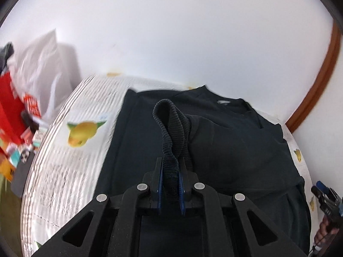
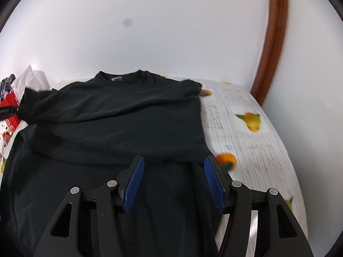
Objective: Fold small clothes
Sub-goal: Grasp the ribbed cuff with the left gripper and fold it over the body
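Dark sweatshirt (image 2: pixel 120 115) spread flat on counter (image 2: pixel 257 141), collar at 12 o'clock, one sleeve folded in. Counter has lemon/orange print cover; white wall (image 2: pixel 150 32), wood trim at 2 o'clock. Left hand-held gripper (image 1: pixel 170 167) clamped on ribbed cuff (image 1: pixel 169 124), lifted. Right hand-held gripper (image 2: pixel 173 171) jaws apart, empty, over hem.

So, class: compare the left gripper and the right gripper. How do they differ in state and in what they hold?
The left gripper is shut on a ribbed cuff of the dark sweatshirt; the right gripper stands open. The left gripper lifts cloth into a loop; the right gripper holds nothing and hangs above the garment. Both are black with blue pads and point down at the same sweatshirt.
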A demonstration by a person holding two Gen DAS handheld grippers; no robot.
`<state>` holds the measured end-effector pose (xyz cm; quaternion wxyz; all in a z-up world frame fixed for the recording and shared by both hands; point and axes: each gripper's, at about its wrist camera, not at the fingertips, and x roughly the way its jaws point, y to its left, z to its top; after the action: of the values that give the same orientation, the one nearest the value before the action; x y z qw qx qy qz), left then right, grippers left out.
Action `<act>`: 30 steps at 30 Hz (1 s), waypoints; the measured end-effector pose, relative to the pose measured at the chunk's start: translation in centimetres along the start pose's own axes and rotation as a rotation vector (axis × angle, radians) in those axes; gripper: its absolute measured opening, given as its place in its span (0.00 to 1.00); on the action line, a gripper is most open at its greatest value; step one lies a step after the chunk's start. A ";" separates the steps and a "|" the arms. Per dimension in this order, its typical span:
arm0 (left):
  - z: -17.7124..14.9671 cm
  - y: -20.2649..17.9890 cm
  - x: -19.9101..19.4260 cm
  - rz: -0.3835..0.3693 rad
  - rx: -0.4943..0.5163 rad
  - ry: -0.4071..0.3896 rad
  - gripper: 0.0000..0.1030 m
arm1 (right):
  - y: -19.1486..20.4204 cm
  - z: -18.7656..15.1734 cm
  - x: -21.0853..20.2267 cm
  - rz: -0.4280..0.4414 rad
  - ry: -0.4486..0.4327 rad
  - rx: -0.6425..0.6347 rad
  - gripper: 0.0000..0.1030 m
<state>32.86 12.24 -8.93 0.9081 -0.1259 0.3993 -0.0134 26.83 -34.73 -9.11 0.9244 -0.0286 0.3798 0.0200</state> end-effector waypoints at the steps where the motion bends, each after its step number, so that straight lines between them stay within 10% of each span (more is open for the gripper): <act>1: -0.4 0.6 0.5 0.008 -0.004 0.015 0.11 | 0.2 0.3 0.6 -0.002 -0.003 0.005 0.56; 12: -2.1 1.8 2.6 0.060 0.012 0.078 0.18 | -2.9 0.4 8.7 -0.099 0.148 0.168 0.58; 30: -7.7 0.0 -5.8 0.097 0.125 0.026 0.21 | -4.6 -6.4 -3.6 -0.084 0.147 0.144 0.62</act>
<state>23.28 11.26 -9.74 0.9085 -0.0495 0.4150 0.0040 20.03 -39.81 -10.91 0.8938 0.0208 0.4453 -0.0484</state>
